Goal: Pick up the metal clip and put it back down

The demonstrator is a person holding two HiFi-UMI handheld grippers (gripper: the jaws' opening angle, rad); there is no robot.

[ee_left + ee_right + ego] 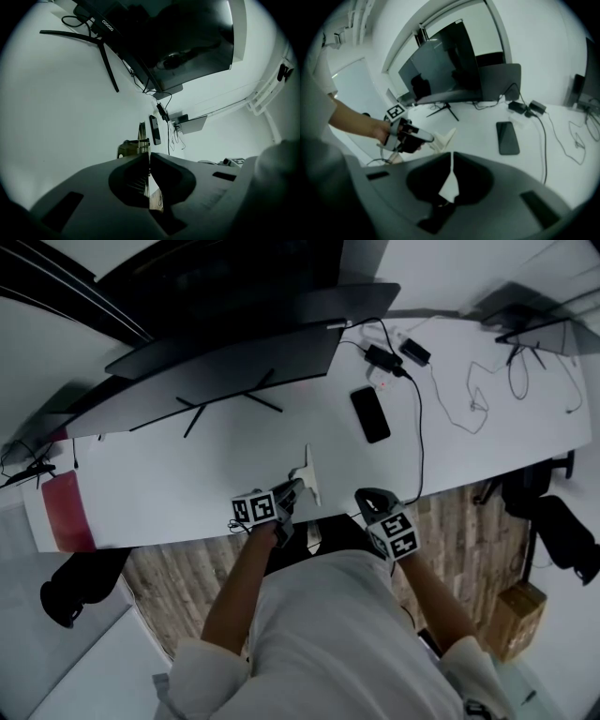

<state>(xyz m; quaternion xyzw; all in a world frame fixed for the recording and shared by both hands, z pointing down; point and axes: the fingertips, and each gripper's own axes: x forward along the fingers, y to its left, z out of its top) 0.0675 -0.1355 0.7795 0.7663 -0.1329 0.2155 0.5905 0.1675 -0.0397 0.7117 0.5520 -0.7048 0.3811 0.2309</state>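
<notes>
The left gripper (296,487) is seen clenched on the near end of a pale metal spring clip (307,474). The jaws are pressed together in the left gripper view (146,157), and the clip (141,140) stands upright right at their tips, its spring just above them. The clip is located over the near edge of the white table (187,484), close to the person's body. Whether it is lifted or resting on the surface cannot be told. The right gripper (366,495) is held just beside it to the right, also at the near edge. Its jaws are closed with nothing between them (451,157). A flat black smartphone (371,414) is laid face up further back on the table, well apart from the clip. A wide dark monitor (234,362) is stood behind.
</notes>
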